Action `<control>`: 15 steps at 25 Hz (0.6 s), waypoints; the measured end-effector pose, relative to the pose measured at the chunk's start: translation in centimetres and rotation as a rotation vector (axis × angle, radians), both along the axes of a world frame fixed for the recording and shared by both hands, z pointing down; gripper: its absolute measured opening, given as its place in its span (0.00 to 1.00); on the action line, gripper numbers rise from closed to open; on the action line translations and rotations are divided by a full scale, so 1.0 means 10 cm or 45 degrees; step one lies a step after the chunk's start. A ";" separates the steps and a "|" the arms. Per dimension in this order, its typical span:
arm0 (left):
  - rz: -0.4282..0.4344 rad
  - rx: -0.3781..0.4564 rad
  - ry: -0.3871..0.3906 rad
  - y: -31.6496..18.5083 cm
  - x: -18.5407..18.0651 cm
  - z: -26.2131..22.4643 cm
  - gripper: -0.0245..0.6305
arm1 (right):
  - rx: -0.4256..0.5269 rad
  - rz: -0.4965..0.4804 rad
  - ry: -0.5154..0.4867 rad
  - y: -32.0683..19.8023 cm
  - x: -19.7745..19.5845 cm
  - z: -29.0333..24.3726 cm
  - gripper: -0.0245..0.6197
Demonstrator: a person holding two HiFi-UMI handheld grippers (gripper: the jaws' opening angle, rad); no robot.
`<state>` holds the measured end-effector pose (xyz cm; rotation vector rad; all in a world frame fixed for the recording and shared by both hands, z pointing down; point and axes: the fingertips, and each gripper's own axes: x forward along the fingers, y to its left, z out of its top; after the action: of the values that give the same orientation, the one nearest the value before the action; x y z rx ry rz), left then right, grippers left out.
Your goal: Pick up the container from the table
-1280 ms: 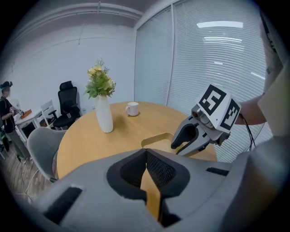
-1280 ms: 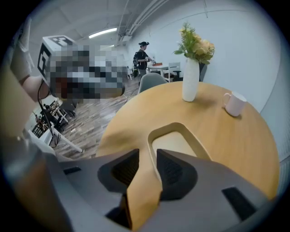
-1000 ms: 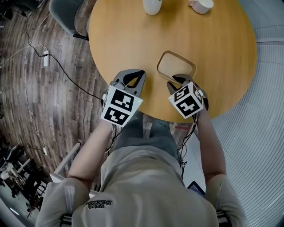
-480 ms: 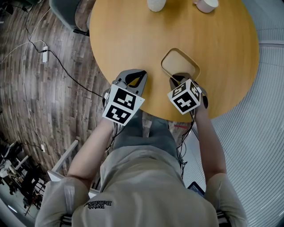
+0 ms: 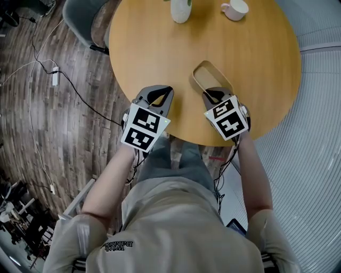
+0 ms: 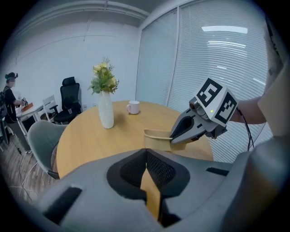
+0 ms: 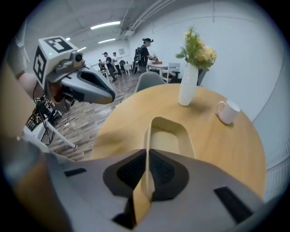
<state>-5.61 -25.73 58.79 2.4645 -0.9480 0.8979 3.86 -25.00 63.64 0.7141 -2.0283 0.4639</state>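
Observation:
The tan, rounded-rectangle container (image 5: 206, 78) hangs tilted over the near part of the round wooden table (image 5: 154, 48). My right gripper (image 5: 211, 96) is shut on its near wall, and in the right gripper view the rim runs straight into the closed jaws (image 7: 146, 164) with the container's open tray (image 7: 170, 137) beyond. My left gripper (image 5: 164, 91) rests to the left near the table's front edge, shut with nothing held (image 6: 146, 159). From the left gripper view the container (image 6: 157, 138) hangs from the right gripper (image 6: 181, 136).
A white vase with flowers (image 5: 180, 9) and a white mug (image 5: 235, 9) stand at the table's far side. A grey chair (image 5: 84, 20) sits at the far left, with cables (image 5: 64, 74) on the wood floor. People stand at desks far behind (image 7: 146, 52).
The container lay flat on the table a second ago; now it is tipped up on the right gripper, which has shifted slightly. The left gripper has barely moved.

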 end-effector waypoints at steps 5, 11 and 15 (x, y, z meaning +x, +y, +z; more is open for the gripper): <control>0.019 0.099 0.021 0.08 0.01 -0.44 0.07 | 0.165 0.092 -0.082 0.02 0.00 -0.57 0.10; 0.044 0.257 0.035 -0.08 0.12 -1.08 0.07 | 0.375 0.204 -0.193 -0.15 0.21 -1.43 0.10; 0.036 0.375 0.081 -0.16 0.17 -1.61 0.07 | 0.524 0.264 -0.264 -0.15 0.31 -2.07 0.10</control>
<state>-3.94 -27.30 42.64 2.7393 -1.0936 0.7276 6.98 -26.50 42.90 1.1753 -2.2846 0.2438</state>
